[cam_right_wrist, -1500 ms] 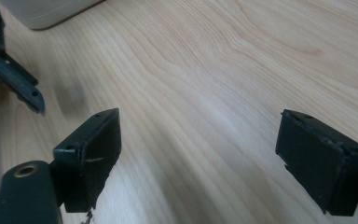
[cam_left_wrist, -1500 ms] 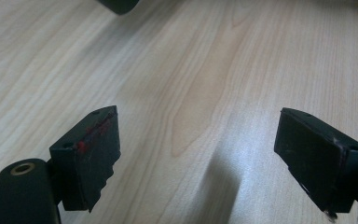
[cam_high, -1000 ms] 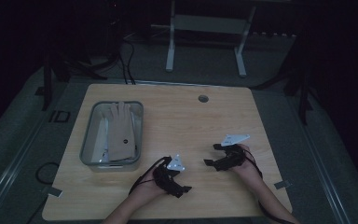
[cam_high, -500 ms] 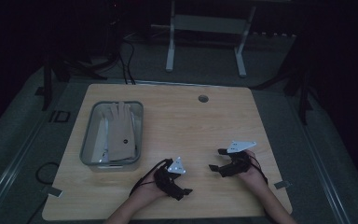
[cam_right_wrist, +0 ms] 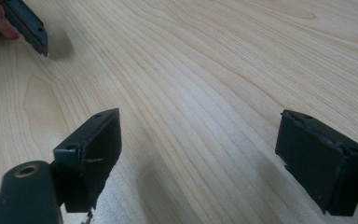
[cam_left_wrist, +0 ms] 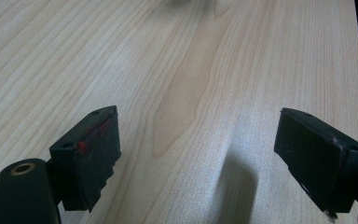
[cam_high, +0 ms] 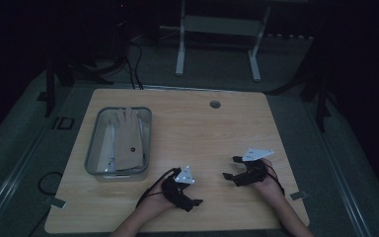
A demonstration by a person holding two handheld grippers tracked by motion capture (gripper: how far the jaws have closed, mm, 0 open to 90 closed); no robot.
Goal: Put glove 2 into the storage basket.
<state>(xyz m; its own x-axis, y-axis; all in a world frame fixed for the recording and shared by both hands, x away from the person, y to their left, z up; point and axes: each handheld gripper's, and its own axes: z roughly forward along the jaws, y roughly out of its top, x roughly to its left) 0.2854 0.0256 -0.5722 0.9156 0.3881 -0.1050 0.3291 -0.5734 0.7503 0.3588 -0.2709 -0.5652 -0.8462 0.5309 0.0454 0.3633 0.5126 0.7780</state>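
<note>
High view: a clear bin (cam_high: 94, 148) holding a tan glove (cam_high: 128, 140) is sitting far left on the worktop (cam_high: 212, 133). Near the front edge, the left claw (cam_high: 196, 203) and right claw (cam_high: 225, 176) are resting empty, jaws apart, seemingly waiting to reach.

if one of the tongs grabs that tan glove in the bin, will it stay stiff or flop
The tan glove probably flops: it lies flat and limp in the clear bin, fingers spread. It likely weighs little, being thin. It may drag on whatever lies beneath it.
</note>
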